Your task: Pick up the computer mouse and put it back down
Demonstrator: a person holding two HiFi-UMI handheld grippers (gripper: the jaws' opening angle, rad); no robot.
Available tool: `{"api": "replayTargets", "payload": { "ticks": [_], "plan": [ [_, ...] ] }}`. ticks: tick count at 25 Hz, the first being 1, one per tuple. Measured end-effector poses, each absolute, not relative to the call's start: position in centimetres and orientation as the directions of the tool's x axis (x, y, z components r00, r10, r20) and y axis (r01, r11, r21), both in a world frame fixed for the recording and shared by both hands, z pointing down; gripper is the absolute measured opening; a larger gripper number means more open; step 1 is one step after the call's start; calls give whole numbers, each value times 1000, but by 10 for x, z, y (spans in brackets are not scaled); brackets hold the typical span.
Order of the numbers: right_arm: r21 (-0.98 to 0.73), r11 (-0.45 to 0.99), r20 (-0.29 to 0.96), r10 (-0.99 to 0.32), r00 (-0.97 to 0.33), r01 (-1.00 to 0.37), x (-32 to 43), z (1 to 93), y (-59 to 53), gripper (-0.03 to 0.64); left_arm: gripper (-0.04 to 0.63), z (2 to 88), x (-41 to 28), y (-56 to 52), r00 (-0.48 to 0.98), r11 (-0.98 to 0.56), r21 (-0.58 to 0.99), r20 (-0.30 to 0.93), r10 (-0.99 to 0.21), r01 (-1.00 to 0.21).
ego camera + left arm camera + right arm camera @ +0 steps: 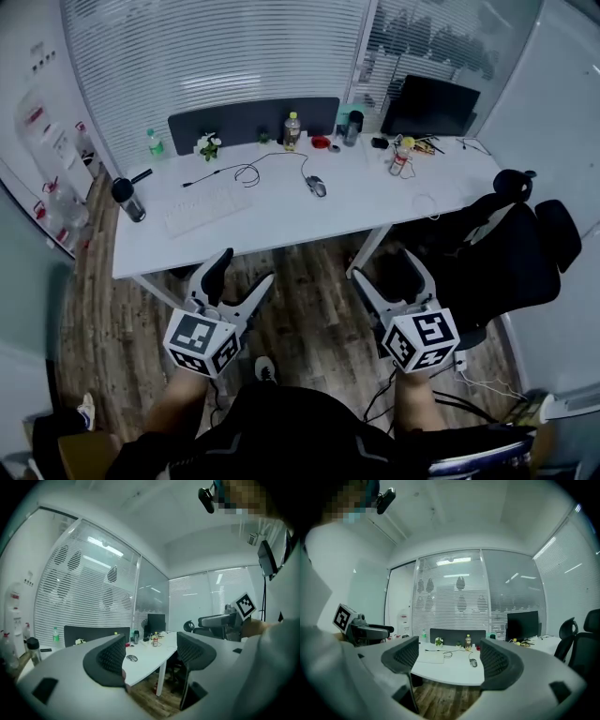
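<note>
A grey wired computer mouse (317, 187) lies near the middle of the white desk (281, 225), its black cable running left toward the back. It also shows small in the right gripper view as the mouse (474, 663) and in the left gripper view as the mouse (132, 658). My left gripper (244, 270) and right gripper (386, 267) are held low over the wooden floor, well short of the desk's front edge. Both are open with nothing between the jaws.
A white keyboard (204, 208) lies left of the mouse. A dark flask (127, 199), several bottles (292, 131), a small plant (209, 146) and a black monitor (428, 106) stand around the desk. A black office chair (506, 248) is at the right.
</note>
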State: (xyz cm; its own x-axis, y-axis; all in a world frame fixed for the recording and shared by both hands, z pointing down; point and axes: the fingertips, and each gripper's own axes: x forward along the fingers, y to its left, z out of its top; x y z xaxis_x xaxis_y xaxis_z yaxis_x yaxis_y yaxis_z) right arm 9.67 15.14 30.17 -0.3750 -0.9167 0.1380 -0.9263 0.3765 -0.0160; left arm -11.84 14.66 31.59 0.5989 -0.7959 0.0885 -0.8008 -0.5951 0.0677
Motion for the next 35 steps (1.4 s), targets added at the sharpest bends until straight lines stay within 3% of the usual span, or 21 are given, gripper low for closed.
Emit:
{"api": "replayTargets", "payload": {
  "ticks": [19,35],
  "plan": [
    [-9,345,182,-922,-341,-939,55,314,31,403,357,334,-167,30,588,-582,83,101,-803,-809],
    [-48,502,145,-852,-503,-863,73,333,-141,405,357,344,-149,-93,409,-413,7,152,-900,-911]
  ]
}}
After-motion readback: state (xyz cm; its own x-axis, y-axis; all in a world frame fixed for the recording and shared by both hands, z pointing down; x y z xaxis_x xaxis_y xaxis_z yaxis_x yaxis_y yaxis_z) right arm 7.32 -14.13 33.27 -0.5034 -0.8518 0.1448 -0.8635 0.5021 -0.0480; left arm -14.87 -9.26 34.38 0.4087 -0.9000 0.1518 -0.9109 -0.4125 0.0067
